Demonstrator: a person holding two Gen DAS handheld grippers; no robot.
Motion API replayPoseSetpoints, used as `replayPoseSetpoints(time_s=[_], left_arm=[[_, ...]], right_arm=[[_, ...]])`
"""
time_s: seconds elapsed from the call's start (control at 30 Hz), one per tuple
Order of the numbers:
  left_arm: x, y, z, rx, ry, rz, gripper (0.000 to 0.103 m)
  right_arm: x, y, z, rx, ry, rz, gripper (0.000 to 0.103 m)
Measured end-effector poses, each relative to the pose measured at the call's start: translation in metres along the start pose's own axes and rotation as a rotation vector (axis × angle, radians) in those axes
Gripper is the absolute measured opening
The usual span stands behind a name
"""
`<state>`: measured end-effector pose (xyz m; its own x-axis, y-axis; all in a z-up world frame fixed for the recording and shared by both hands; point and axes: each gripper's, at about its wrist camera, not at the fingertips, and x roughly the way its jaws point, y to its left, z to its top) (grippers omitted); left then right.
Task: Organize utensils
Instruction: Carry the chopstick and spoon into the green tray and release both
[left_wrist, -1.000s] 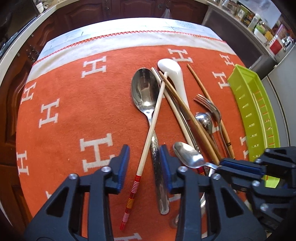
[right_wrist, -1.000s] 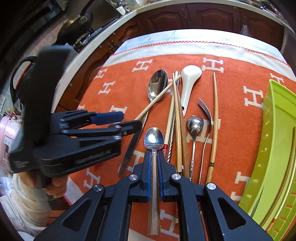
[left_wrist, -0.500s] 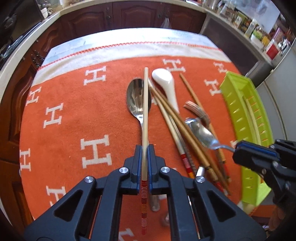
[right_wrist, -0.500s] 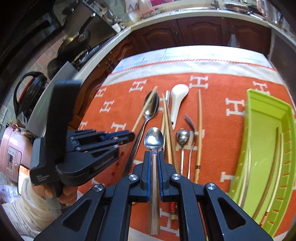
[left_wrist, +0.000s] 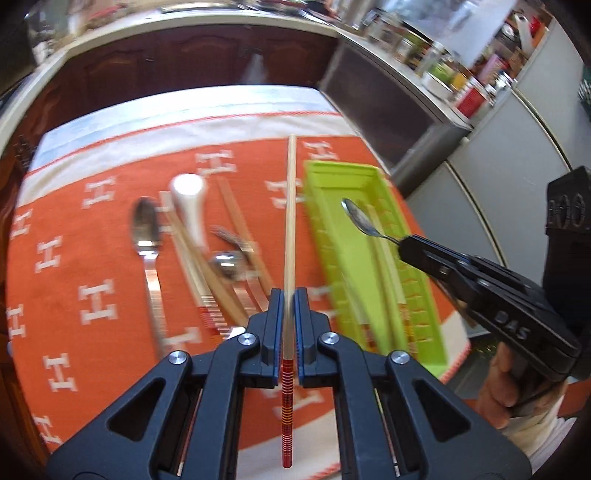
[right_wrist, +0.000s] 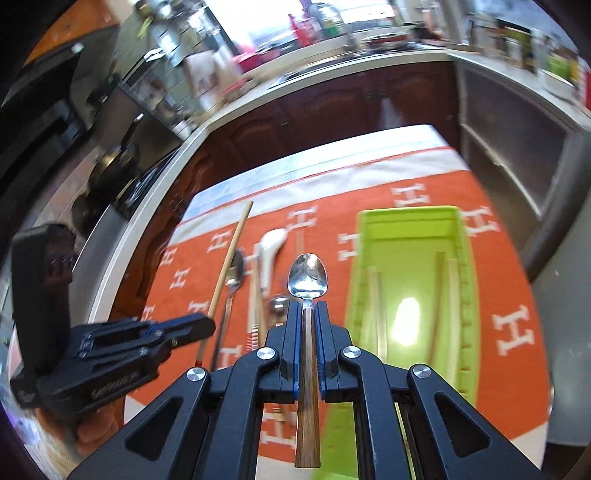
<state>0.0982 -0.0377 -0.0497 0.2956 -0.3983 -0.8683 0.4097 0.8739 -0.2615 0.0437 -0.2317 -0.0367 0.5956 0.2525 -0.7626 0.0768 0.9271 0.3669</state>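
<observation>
Right claw (right_wrist: 304, 326) pinches wood-handled steel spoon (right_wrist: 307, 275); long green plastic tray (right_wrist: 408, 221) at one o'clock, lengthwise same way. Left claw (left_wrist: 289, 325) pinches pale chopstick (left_wrist: 290, 221).

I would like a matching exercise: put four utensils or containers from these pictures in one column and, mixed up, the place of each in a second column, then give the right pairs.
Things:
1. chopstick with red-striped end
2. wooden-handled spoon
3. white ceramic spoon
4. green tray

Places:
A. lying on the orange cloth among other utensils
B. clamped in the right hand-held gripper
C. standing on the cloth, with chopsticks inside
D. clamped in the left hand-held gripper

Pairs: 1-D, 2-B, 3-A, 4-C
</observation>
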Motion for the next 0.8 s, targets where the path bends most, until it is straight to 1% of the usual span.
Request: replayPoseSetpoints(time_s=[0.1,0.2,0.27,0.37,0.47,0.53,0.67,0.8], left_arm=[[0.02,-0.03,0.004,0.02,0.041,-0.006,0.004],[0.044,-0.052,0.008,0.019,0.097,-0.014,0.004],[0.058,-0.062,0.01,0.015,0.127,-0.011,0.004],[0.077,-0.066,0.013,-0.002,0.159,-0.008,0.004],[0.095,-0.069,0.017,-0.028,0.192,-0.004,0.004],[0.103,-0.069,0.016,-0.033,0.209,-0.006,0.004],[0.115,-0.073,0.014,-0.025,0.24,-0.015,0.004],[0.119,-0.08,0.011,0.005,0.26,-0.023,0.004]], right_arm=[[-0.005,-0.031,-0.001,0.056,-0.015,-0.056,0.006],[-0.002,-0.061,-0.003,0.114,-0.016,-0.088,0.006],[0.002,-0.077,-0.002,0.141,-0.016,-0.104,0.006],[0.012,-0.097,0.001,0.177,-0.013,-0.105,0.006],[0.025,-0.11,0.005,0.216,-0.008,-0.103,0.007],[0.037,-0.117,0.009,0.239,0.014,-0.076,0.007],[0.049,-0.121,0.013,0.232,0.02,-0.068,0.008],[0.049,-0.116,0.013,0.225,0.023,-0.067,0.008]])
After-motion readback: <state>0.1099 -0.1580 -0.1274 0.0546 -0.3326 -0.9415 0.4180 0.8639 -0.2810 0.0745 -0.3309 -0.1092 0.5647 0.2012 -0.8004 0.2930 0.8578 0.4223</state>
